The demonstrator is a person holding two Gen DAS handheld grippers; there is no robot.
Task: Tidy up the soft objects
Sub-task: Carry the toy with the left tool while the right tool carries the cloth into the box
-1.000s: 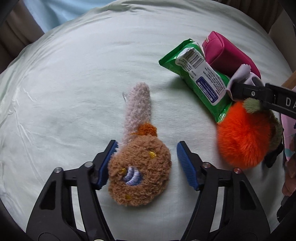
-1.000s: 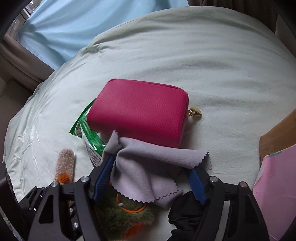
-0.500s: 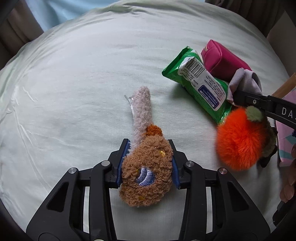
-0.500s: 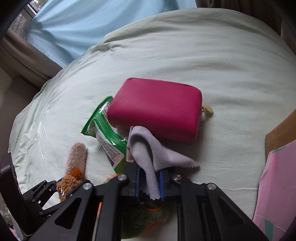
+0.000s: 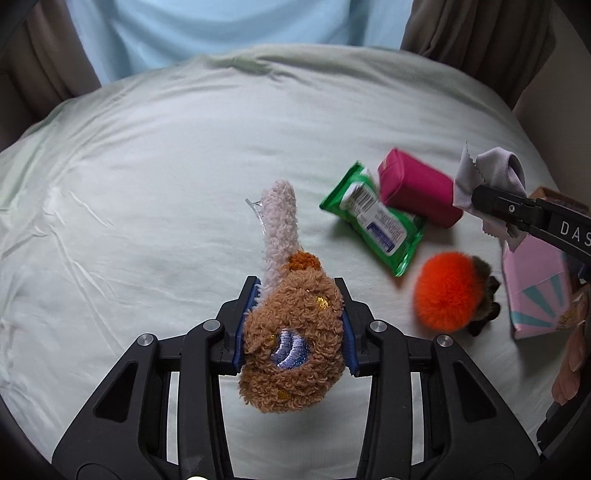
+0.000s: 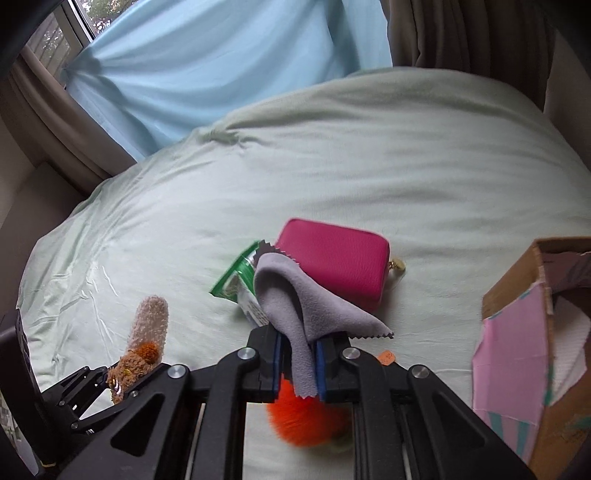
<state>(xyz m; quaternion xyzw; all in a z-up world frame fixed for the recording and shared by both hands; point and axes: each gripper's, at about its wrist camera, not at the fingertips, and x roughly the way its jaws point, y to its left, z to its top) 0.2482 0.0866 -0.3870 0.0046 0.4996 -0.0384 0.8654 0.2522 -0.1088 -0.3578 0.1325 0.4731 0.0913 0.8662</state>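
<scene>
Plush toy (image 5: 291, 332) squeezed between left tongs (image 5: 295, 328); grey cloth (image 6: 295, 314) pinched in nearly closed right tongs (image 6: 298, 362).

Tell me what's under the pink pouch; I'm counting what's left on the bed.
The pink pouch rests partly on one end of the green wipes pack, on the bed sheet. Anything else beneath the pouch is covered.

A home bedroom. A bed (image 6: 406, 155) spread with pale green bedding fills the view. Behind it, curtains (image 6: 207, 62) cover a window (image 6: 55, 33).
</scene>
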